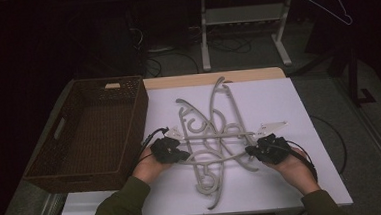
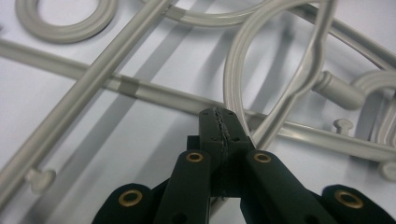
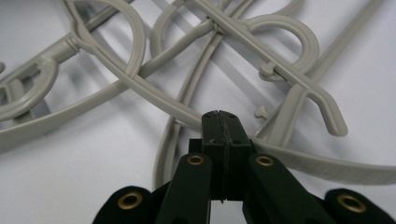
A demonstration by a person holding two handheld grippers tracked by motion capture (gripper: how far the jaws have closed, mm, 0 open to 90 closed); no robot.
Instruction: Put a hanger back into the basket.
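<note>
From the high view I see the white-topped table [image 1: 293, 181], its near edge cut off by my sleeves. At its left stands the dark brown woven basket [image 1: 128, 111]; its inside is too dark for me to read. In the middle of the table lies the tangled pile of grey plastic clothes hangers [image 1: 213, 136], overlapped so that I cannot count them. My left gripper [image 1: 180, 155] sits at the pile's left edge, my right gripper [image 1: 251, 151] at its right edge. In the left gripper view the left gripper [image 2: 219, 112] has its jaws pressed together, tips right at a hanger bar [image 2: 154, 93]; whether they touch it I cannot tell. The right gripper [image 3: 219, 114] is likewise pressed together, empty, its tips hiding part of a curved hanger arm [image 3: 154, 95].
</note>
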